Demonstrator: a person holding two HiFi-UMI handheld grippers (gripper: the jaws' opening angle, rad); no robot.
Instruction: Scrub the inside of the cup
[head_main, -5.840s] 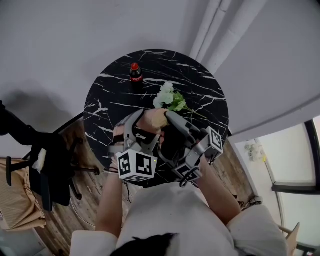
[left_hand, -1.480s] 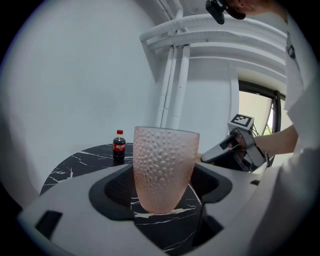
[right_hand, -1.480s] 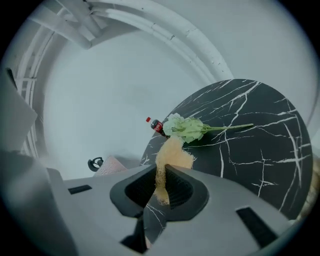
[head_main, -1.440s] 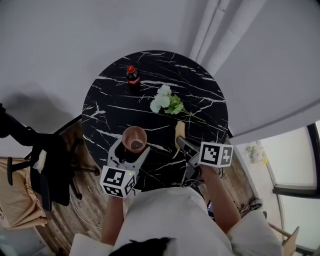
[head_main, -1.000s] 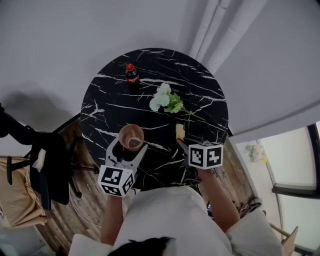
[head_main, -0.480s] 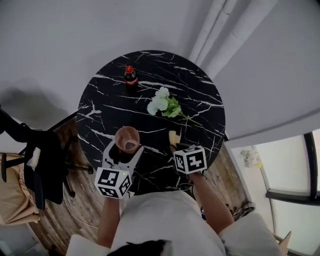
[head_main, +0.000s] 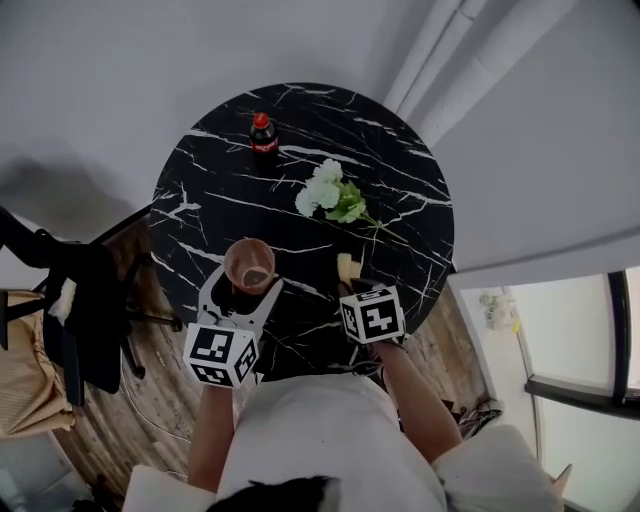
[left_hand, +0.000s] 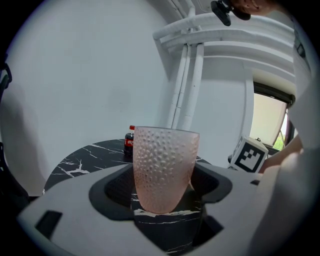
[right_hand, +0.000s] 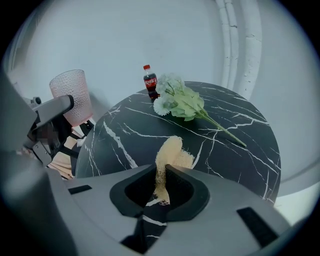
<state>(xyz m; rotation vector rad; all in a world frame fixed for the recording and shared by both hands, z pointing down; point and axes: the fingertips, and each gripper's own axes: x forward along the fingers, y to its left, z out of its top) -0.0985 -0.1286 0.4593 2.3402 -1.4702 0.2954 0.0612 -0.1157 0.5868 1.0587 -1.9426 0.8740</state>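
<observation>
A pink dimpled plastic cup (left_hand: 164, 169) stands upright between the jaws of my left gripper (left_hand: 162, 187), which is shut on it; in the head view the cup (head_main: 249, 265) is at the table's front left. My right gripper (right_hand: 161, 185) is shut on a yellow loofah sponge (right_hand: 169, 157), whose top sticks out beyond the jaws. In the head view the sponge (head_main: 347, 267) hangs over the table's front right, just ahead of the right gripper (head_main: 355, 288), a hand's width from the cup. From the right gripper view the cup (right_hand: 71, 95) shows at the far left.
The round black marble table (head_main: 390, 180) carries a small cola bottle (head_main: 263, 135) at the back and a bunch of white flowers with green stems (head_main: 332, 197) in the middle. A dark chair (head_main: 70, 300) stands left of the table. White pipes (head_main: 440, 60) run up the wall.
The right gripper has sunk and rolled with the sponge, its marker cube now turned up toward the camera. The cup and left gripper have stayed nearly in place.
</observation>
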